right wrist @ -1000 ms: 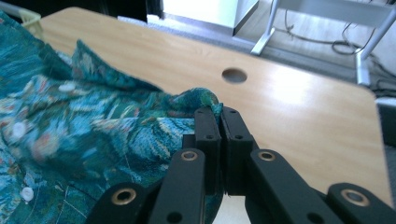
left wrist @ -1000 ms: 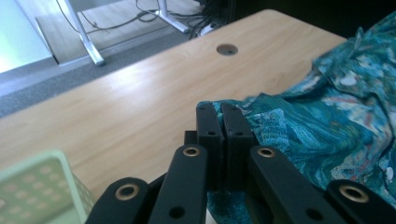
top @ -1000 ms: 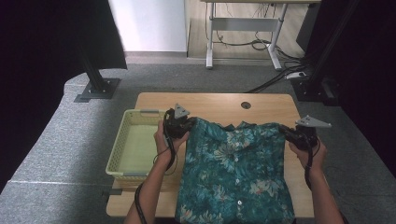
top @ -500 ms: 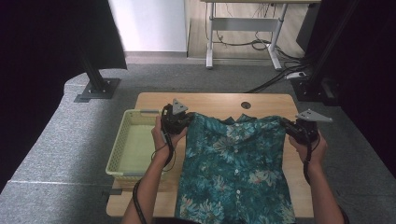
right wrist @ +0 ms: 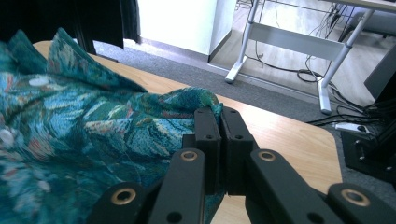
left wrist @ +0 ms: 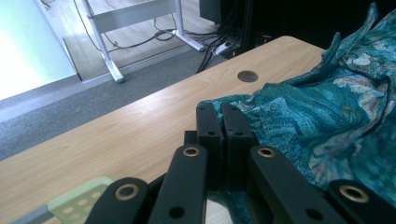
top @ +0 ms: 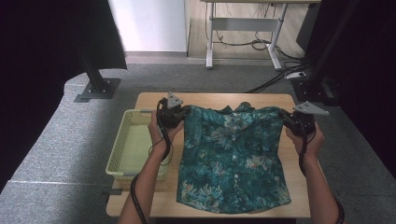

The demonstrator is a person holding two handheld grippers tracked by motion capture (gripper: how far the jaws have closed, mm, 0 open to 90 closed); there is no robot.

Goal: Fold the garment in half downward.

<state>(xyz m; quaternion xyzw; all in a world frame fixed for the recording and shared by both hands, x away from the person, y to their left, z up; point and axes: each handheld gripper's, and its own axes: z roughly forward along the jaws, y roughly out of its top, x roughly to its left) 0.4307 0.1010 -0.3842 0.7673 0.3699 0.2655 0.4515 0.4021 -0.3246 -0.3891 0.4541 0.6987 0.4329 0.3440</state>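
Above the table (top: 205, 100), each gripper, left (top: 180, 113) and right (top: 285, 116), stays clamped on a shirt (top: 231, 158) shoulder, now stretched wider (flattening it for folding, likely)

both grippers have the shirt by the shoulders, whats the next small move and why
Probably lift both shoulders a bit higher and keep them apart. The left gripper and right gripper are shut on the shirt, whose hem lies on the table, so lifting would let it hang flat.

Matt woven cloth shirt (top: 233, 158), smooth light wood table (top: 215, 99), perforated pale plastic basket (top: 122, 140).
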